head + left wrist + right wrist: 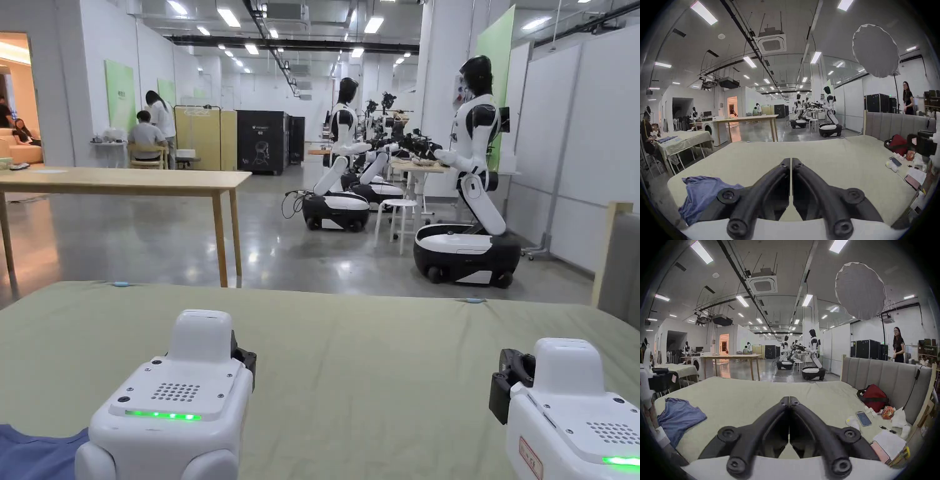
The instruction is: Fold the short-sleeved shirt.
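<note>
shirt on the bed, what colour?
Plain blue shirt, no pattern visible, lying crumpled on the pale green bed cover. Clearest in the right gripper view.

Head view: blue shirt [34,453] cut off at bottom-left corner, partly behind left tool [244,362] housing. Right tool [503,381] body clipped by right and bottom edges; tips hidden on both. Left gripper view: shirt's near side hidden behind own jaws. Items by headboard [883,378] too small to identify.

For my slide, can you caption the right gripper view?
Shut right gripper above green bed, crumpled blue shirt waiting.
</note>
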Tool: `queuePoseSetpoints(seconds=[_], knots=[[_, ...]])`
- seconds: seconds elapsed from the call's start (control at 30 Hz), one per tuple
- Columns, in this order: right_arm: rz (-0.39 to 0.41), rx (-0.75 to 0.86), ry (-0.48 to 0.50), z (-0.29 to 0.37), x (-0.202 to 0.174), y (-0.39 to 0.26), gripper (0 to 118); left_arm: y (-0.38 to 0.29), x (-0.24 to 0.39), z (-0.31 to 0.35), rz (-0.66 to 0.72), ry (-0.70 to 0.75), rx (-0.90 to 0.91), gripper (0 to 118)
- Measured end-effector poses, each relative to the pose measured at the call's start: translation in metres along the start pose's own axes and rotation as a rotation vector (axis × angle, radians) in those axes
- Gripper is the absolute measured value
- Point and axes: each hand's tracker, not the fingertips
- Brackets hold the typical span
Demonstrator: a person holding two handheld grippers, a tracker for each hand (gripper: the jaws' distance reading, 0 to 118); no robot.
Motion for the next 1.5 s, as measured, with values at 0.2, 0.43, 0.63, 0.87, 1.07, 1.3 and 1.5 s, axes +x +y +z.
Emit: queuePoseSetpoints(seconds=[0.2,0.43,0.63,0.87,1.07,1.3,1.5], knots=[[-0.002,-0.031,0.009,-0.007,-0.006,-0.005,0,-0.004,-0.024,0.0,0.033,0.013,-0.035,0],[-0.005,-0.058,0.235,-0.033,-0.093,-0.014,0,-0.003,-0.123,0.038,0.018,0.264,-0.062,0],[-0.016,-0.074,0.507,-0.042,-0.199,-0.014,0,-0.011,-0.21,0.089,0.041,0.524,-0.105,0],[0.011,-0.077,0.608,-0.039,-0.25,-0.019,0,-0.016,-0.25,0.108,0.057,0.613,-0.135,0],[0.022,-0.103,0.609,-0.046,-0.249,-0.027,0,-0.024,-0.257,0.088,0.094,0.564,-0.184,0],[0.017,-0.146,0.593,-0.06,-0.241,-0.042,0,-0.047,-0.26,0.028,0.081,0.497,-0.28,0],[0.044,-0.21,0.574,-0.074,-0.232,-0.067,0,-0.101,-0.28,-0.053,0.224,0.329,-0.509,0]])
